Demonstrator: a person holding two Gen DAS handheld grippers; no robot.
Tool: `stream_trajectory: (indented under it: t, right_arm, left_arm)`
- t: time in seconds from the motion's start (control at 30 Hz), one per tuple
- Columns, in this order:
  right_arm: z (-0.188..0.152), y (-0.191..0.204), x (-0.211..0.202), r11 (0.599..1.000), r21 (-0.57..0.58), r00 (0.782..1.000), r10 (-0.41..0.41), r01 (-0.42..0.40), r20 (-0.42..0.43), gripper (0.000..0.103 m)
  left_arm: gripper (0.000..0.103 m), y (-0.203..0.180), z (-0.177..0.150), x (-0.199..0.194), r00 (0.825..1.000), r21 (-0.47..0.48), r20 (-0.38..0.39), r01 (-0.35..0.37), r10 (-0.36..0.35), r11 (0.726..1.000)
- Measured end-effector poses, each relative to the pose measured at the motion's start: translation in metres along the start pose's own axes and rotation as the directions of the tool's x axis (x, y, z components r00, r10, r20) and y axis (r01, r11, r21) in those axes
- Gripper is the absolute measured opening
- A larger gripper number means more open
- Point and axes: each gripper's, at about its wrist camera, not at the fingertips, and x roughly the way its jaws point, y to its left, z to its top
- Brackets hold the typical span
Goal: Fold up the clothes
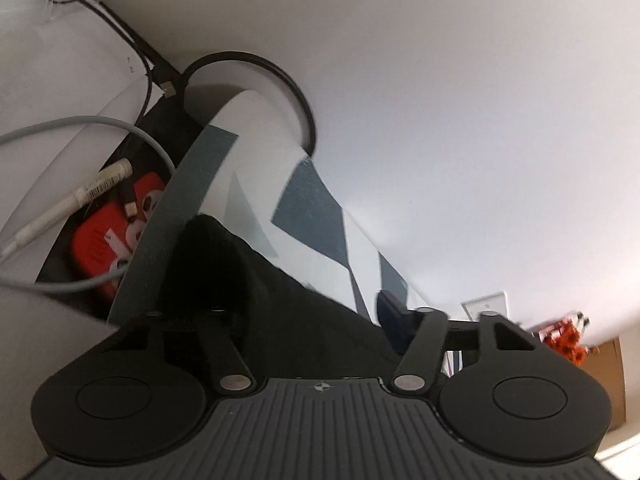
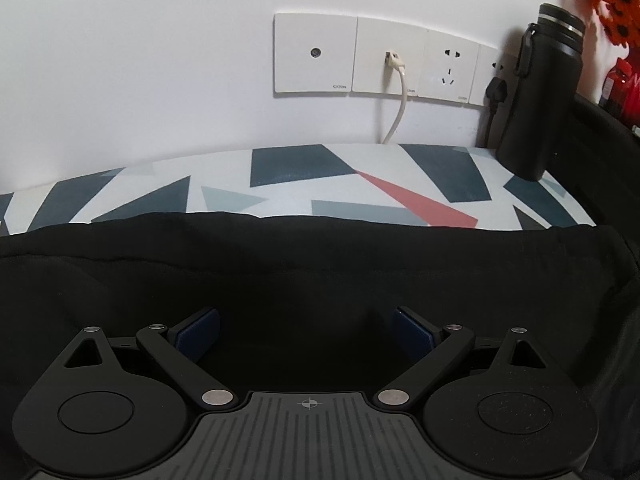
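A black garment lies across the table's patterned cloth, its far edge running left to right. My right gripper is open just above it, both blue pads spread wide with only flat fabric below. In the tilted left wrist view, a hump of the black garment rises between the fingers of my left gripper. The right blue pad shows and stands clear of the fabric; cloth hides the left finger. The jaws stand partly apart.
A black bottle stands at the table's back right, near wall sockets with a white cable plugged in. Beyond the table's edge lie a red case, grey cable and black cables. Orange flowers hang at the right.
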Motion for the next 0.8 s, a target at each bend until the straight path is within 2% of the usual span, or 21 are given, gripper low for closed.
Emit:
stream_trajectory:
  t: [0.1, 0.3, 0.37, 0.43, 0.5, 0.67, 0.8]
  right_arm:
    - [-0.001, 0.000, 0.001, 1.000, -0.002, 1.000, 0.005, -0.005, 0.000, 0.092]
    - [-0.003, -0.003, 0.004, 1.000, 0.011, 1.000, 0.007, -0.007, -0.009, 0.092]
    - [-0.004, -0.004, 0.004, 1.000, 0.015, 1.000, 0.008, -0.008, -0.009, 0.092]
    - [-0.003, -0.006, 0.004, 1.000, 0.016, 1.000, 0.012, -0.012, -0.008, 0.092]
    - [-0.002, -0.008, 0.003, 1.000, 0.017, 1.000, 0.016, -0.016, -0.006, 0.092]
    - [0.007, -0.015, -0.001, 1.000, 0.006, 0.999, 0.026, -0.026, 0.018, 0.092]
    - [0.017, -0.024, 0.000, 0.999, -0.017, 0.999, 0.043, -0.042, 0.025, 0.091]
  left_arm:
    - [0.048, 0.003, 0.004, 0.005, 1.000, -0.026, -0.005, -0.008, 0.008, 1.000]
    - [0.048, 0.007, 0.011, 0.011, 0.995, -0.011, 0.002, -0.104, 0.104, 0.994]
    - [0.037, 0.008, 0.011, 0.012, 0.995, -0.006, -0.015, -0.095, 0.095, 0.995]
    - [0.007, 0.001, 0.011, 0.013, 0.992, 0.053, -0.031, -0.118, 0.119, 0.992]
    - [0.003, -0.007, 0.010, 0.009, 0.989, 0.109, -0.005, -0.150, 0.151, 0.983]
    - [0.003, -0.031, 0.003, -0.018, 0.992, 0.166, 0.103, -0.086, 0.070, 0.982]
    - [0.003, -0.048, -0.008, -0.039, 0.982, 0.175, 0.188, -0.017, -0.016, 0.984]
